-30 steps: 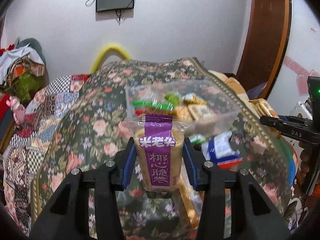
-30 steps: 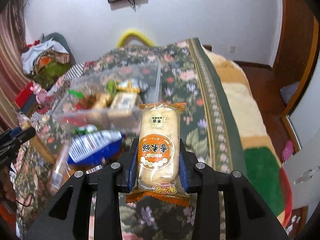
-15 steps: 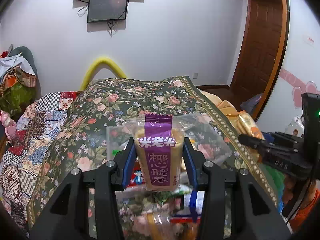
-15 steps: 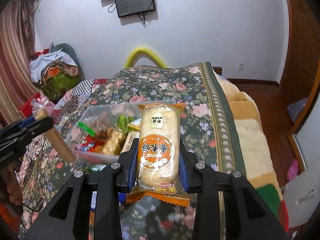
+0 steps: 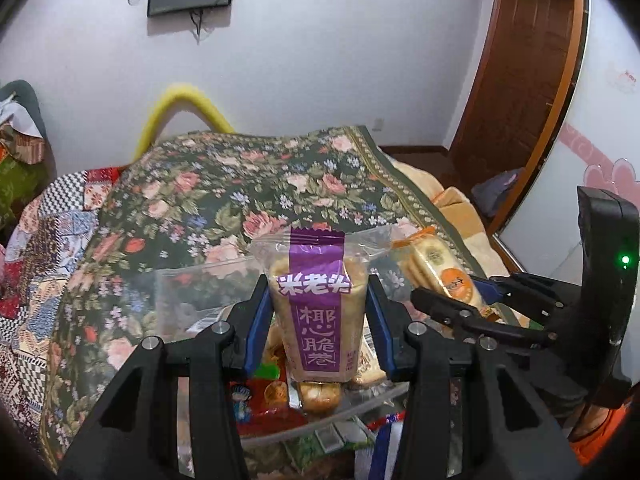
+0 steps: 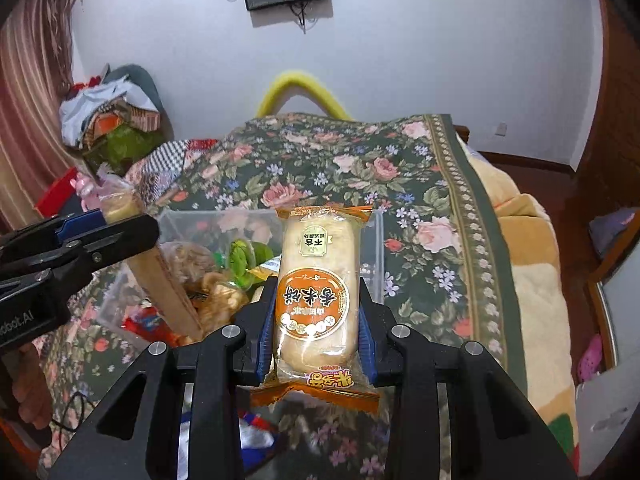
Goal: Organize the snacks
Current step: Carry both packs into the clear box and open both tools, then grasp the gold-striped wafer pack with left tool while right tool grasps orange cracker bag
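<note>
Purple-banded wrapper fills the space between my left gripper's (image 5: pixel 318 320) blue pads: I have that purple pack (image 5: pixel 318 316) clamped upright by its sides, the jaws closed to its width. Below and just beyond those jaws sits the clear bin (image 5: pixel 180 300) on the floral cover (image 5: pixel 224 200), with loose snacks (image 5: pixel 264 396) inside it. My right gripper (image 6: pixel 316 320) pinches an orange-label pack (image 6: pixel 316 300) the same way, standing on end with its print upside down, the jaws closed snug against both long edges. Past its tips and to their left lies the same bin (image 6: pixel 372 240), with snacks (image 6: pixel 224 292) heaped in its near half. From my left camera, the right gripper (image 5: pixel 480 304) shows off to the right of my jaws, its orange-label pack (image 5: pixel 436 268) tilted over the bin's right side. From my right camera, the left gripper (image 6: pixel 100 232) is at the left edge, its purple pack (image 6: pixel 160 280) seen side-on over the bin.
</note>
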`<state>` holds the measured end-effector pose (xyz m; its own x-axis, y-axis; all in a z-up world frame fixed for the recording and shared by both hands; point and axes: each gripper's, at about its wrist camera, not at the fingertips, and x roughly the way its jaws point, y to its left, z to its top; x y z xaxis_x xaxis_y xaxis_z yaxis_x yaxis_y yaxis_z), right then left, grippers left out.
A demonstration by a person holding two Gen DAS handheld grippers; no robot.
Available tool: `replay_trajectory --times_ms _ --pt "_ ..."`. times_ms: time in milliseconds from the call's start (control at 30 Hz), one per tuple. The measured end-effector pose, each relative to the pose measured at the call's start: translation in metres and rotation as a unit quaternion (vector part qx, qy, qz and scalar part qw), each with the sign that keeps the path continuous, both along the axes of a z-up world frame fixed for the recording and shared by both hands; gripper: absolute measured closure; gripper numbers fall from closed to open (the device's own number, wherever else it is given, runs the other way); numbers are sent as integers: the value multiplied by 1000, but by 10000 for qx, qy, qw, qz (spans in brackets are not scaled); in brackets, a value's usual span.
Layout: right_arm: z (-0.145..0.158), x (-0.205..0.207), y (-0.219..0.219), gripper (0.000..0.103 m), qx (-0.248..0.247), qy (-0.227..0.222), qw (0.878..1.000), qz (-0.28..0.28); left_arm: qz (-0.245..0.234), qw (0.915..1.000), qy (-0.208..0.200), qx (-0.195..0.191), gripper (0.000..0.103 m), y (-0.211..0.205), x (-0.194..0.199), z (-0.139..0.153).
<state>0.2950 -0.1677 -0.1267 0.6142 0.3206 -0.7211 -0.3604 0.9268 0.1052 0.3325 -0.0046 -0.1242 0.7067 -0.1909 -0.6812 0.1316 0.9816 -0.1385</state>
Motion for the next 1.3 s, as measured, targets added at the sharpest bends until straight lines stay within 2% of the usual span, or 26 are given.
replay_trajectory --times_ms 133,300,433,533,600,900,1067,1133,1300 --pt "-10 15 5 72 -92 98 9999 19 35 9999 132 19 58 -3 18 -12" --pt "-20 27 10 72 -166 187 9997 44 29 9993 353 -137 58 -1 34 -25" --pt "-24 29 11 71 -199 270 9994 24 63 9989 437 -183 58 3 34 -31" --pt "-23 27 10 67 -193 302 9994 10 66 9989 435 -187 58 6 30 -29" --pt "-20 23 8 64 -168 289 9994 -8 70 9992 377 -107 58 7 22 -24" --pt "11 -14 2 62 -6 73 9999 69 111 9997 87 186 58 15 -26 2" --pt "21 -45 2 46 98 -32 9999 96 138 9996 57 237 57 23 -60 6" --pt "21 -58 3 45 107 -12 9998 149 151 9995 109 236 57 27 -74 4" --pt "12 -83 10 35 95 104 9997 196 128 9990 298 294 57 32 -103 -9"
